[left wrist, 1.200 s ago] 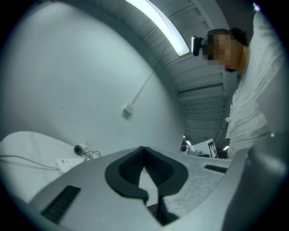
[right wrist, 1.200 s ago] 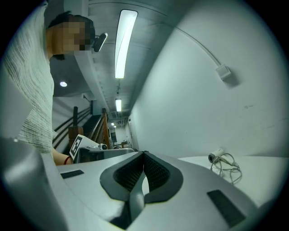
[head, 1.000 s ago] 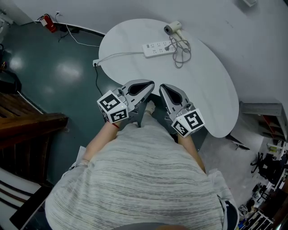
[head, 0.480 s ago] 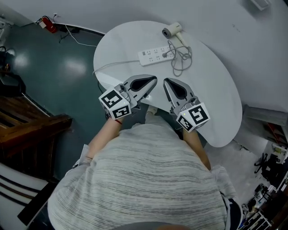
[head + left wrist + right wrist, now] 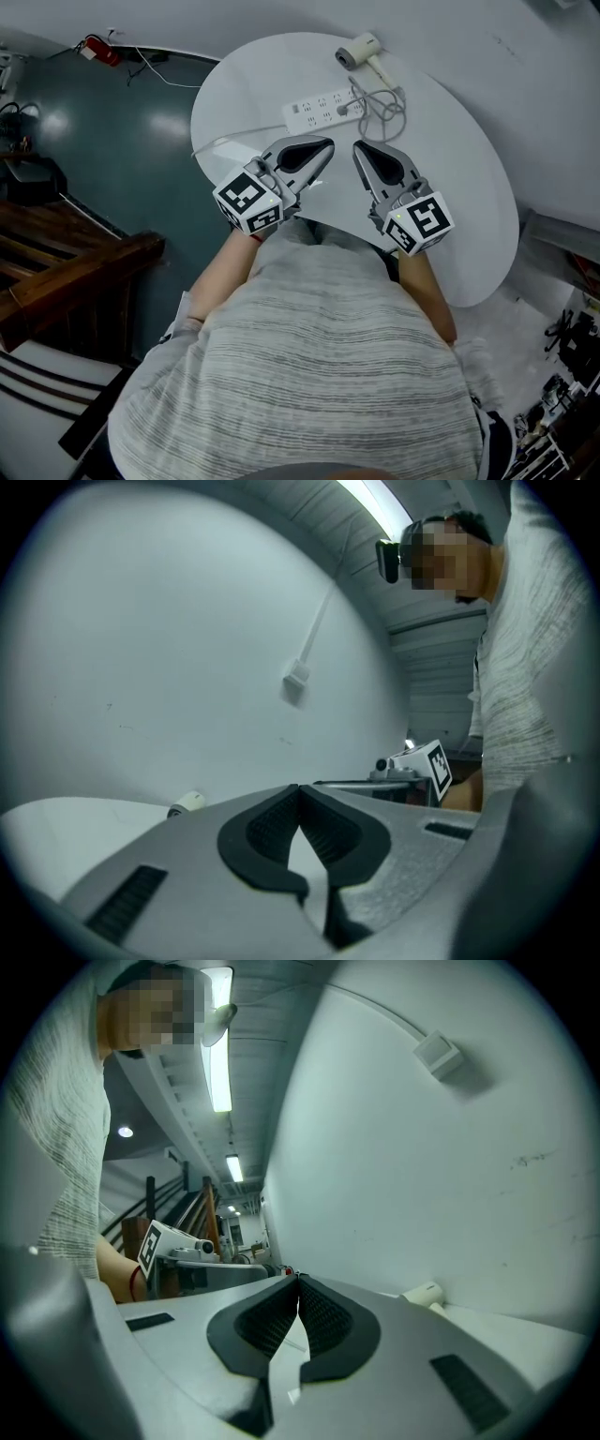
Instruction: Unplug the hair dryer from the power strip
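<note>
A white power strip (image 5: 323, 105) lies on the far part of the round white table (image 5: 469, 187). The cream hair dryer (image 5: 361, 52) lies just behind it, and its grey cord (image 5: 386, 111) loops to the strip's right end, where the plug sits in a socket. My left gripper (image 5: 324, 146) and right gripper (image 5: 360, 148) hover side by side over the table's near half, short of the strip, both shut and empty. The left gripper view shows its closed tips (image 5: 299, 787) and the dryer (image 5: 187, 802) far off. In the right gripper view the tips (image 5: 299, 1279) meet, with the dryer (image 5: 427, 1295) beyond.
The strip's white lead (image 5: 225, 142) runs off the table's left edge to the dark green floor. A red extinguisher (image 5: 98, 49) stands by the far wall. Wooden stairs (image 5: 56, 272) are at the left. The wall rises right behind the table.
Both grippers have moved forward from the table's near edge to over its surface, closer to the power strip. Their jaws have stayed shut.
</note>
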`<state>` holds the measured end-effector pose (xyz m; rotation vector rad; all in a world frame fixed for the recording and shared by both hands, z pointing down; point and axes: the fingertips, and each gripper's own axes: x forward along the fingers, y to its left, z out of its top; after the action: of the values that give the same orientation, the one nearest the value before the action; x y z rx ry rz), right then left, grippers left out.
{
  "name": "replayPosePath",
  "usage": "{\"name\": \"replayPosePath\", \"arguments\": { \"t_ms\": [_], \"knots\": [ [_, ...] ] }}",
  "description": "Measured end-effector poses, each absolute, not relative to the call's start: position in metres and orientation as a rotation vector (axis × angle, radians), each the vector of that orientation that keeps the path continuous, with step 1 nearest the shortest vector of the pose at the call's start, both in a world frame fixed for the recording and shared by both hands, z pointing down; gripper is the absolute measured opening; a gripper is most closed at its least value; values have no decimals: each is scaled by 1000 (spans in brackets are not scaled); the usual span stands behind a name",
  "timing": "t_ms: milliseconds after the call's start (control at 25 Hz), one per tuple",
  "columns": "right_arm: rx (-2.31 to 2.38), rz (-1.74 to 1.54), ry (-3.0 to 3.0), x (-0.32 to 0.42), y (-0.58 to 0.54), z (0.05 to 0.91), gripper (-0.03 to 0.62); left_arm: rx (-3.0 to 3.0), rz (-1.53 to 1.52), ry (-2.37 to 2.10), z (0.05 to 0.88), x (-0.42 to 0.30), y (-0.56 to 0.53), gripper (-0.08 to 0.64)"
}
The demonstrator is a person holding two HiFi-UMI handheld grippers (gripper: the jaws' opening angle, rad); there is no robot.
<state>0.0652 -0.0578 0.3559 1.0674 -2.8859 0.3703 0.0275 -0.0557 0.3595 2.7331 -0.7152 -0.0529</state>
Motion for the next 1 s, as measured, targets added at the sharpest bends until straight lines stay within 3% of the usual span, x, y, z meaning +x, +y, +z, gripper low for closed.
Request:
{"name": "replayPosePath", "arguments": {
  "t_ms": [200, 520, 800, 1000],
  "knots": [
    [1106, 425, -2849, 70, -66, 369, 26, 2785, 123, -731, 377, 31, -80, 18],
    [1219, 482, -2775, 77, -80, 386, 26, 2896, 468, -660, 423, 43, -118, 235],
    [1289, 512, -2719, 83, -87, 396, 26, 2894, 715, -589, 467, 48, -139, 330],
    [1331, 536, -2686, 85, -92, 405, 26, 2841, 917, -549, 503, 49, -151, 354]
  ]
}}
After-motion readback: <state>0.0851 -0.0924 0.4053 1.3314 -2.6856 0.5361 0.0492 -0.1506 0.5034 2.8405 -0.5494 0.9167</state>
